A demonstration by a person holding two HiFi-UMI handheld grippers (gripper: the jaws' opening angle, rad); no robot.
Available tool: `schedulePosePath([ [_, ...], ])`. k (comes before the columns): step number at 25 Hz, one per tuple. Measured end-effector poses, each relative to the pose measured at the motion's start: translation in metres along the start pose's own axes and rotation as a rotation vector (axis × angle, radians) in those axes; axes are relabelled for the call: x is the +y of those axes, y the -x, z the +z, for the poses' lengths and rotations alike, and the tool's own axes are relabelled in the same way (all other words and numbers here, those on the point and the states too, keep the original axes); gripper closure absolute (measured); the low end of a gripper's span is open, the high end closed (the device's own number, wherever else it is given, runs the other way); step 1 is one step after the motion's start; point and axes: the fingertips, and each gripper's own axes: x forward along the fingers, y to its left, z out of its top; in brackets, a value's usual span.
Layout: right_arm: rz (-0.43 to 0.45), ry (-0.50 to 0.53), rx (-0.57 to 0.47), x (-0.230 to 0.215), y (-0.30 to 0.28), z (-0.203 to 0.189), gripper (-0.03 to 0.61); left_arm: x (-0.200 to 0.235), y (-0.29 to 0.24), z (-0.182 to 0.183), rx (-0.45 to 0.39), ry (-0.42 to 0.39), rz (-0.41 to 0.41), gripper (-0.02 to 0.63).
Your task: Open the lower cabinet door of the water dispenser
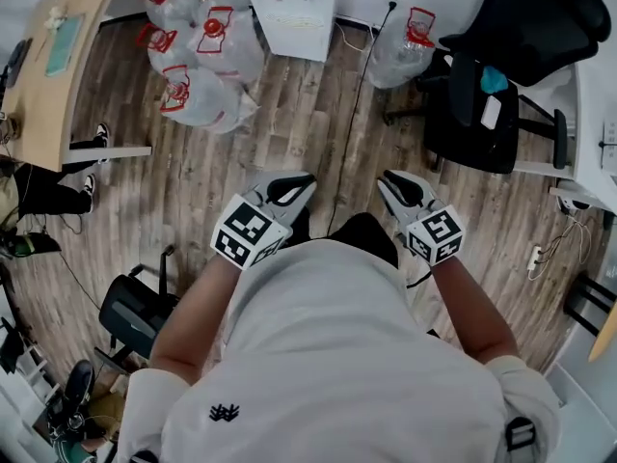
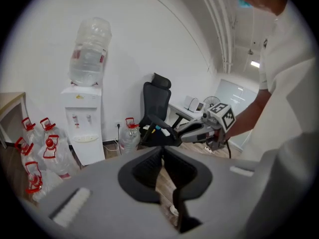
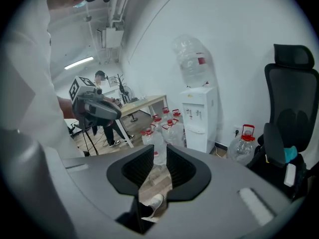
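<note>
The white water dispenser [image 1: 289,13] stands against the far wall with a bottle on top, and shows in the left gripper view [image 2: 82,123] and the right gripper view [image 3: 198,118]. Its lower cabinet door [image 2: 90,152] looks closed. Both grippers hang in front of my chest, well short of it. My left gripper [image 1: 294,189] [image 2: 163,153] has its pads together with nothing between them. My right gripper [image 1: 400,186] [image 3: 160,158] stands slightly open and empty, floor showing through the gap. Each gripper appears in the other's view: the right gripper [image 2: 164,134] and the left gripper [image 3: 97,108].
Several red-capped water bottles [image 1: 207,56] crowd the floor left of the dispenser, one more bottle [image 1: 400,51] on its right. A black office chair [image 1: 501,85] sits at the right, a wooden desk [image 1: 63,56] at the left. A power cord [image 1: 362,95] runs across the wood floor.
</note>
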Motion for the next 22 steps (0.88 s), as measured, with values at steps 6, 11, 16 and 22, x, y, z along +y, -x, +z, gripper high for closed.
schedulePosePath([
  [6,-0.037,-0.033,0.027,-0.047,-0.103,0.02,0.5,0.092,-0.011,-0.004,0.064,0.004,-0.023,0.555],
  [11,-0.005,-0.007,0.093,-0.097,-0.18,0.007,0.492,0.134,-0.041,-0.002,0.092,0.033,-0.022,0.555],
  [16,-0.01,0.001,0.156,-0.187,-0.266,-0.017,0.492,0.174,-0.081,0.022,0.107,0.045,-0.013,0.555],
  [22,-0.016,-0.012,0.196,-0.289,-0.372,-0.046,0.476,0.226,-0.161,0.026,0.15,0.065,-0.039,0.555],
])
